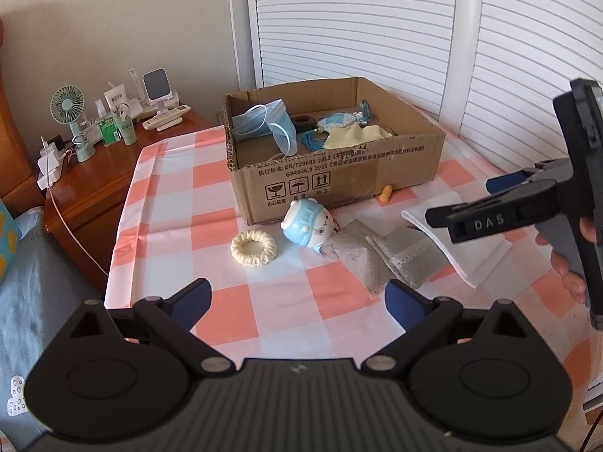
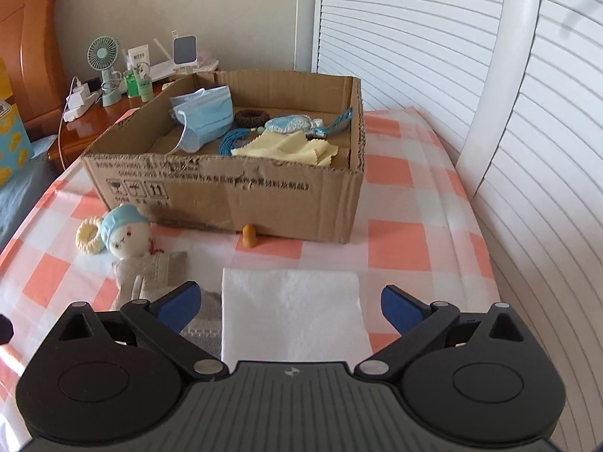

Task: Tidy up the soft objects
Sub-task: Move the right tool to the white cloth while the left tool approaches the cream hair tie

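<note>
A cardboard box stands on the checked tablecloth and holds a blue face mask, a brown hair tie, a blue sachet with tassel and a yellow cloth. In front lie a cream scrunchie, a blue-capped plush doll, grey cloths and a white folded cloth. My left gripper is open and empty above the cloth. My right gripper is open over the white cloth.
A small orange object lies against the box front. A wooden nightstand at the left carries a fan, bottles, chargers and a cable. White louvered doors stand behind the table.
</note>
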### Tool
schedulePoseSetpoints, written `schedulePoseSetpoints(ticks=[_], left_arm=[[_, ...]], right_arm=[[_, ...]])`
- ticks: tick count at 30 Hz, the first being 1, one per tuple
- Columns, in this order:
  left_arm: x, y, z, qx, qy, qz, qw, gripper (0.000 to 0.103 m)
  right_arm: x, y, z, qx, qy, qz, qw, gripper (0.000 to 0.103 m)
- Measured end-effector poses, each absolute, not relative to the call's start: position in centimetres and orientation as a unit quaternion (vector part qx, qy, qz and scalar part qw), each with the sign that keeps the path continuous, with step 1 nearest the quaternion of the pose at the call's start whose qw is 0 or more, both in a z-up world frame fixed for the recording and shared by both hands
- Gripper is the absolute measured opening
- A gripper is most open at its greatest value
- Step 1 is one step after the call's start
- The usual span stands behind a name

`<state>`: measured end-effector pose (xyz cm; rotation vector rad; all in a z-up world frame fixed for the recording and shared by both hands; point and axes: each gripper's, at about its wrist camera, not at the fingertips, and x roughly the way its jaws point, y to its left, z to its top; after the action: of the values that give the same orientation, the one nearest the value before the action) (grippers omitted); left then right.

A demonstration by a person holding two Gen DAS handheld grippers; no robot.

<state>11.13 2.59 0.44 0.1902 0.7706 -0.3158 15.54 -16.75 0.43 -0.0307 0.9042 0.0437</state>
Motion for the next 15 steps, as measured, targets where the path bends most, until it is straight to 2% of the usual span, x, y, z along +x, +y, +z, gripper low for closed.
schedulePoseSetpoints(ticks=[15], left_arm=[[12.1,2.1,-0.7,0.097,0.392,-0.150,0.903,0.098]], right_arm=[[15.3,-19.2,-3.1,-0.029,0.465,-0.041,0.884,0.103]])
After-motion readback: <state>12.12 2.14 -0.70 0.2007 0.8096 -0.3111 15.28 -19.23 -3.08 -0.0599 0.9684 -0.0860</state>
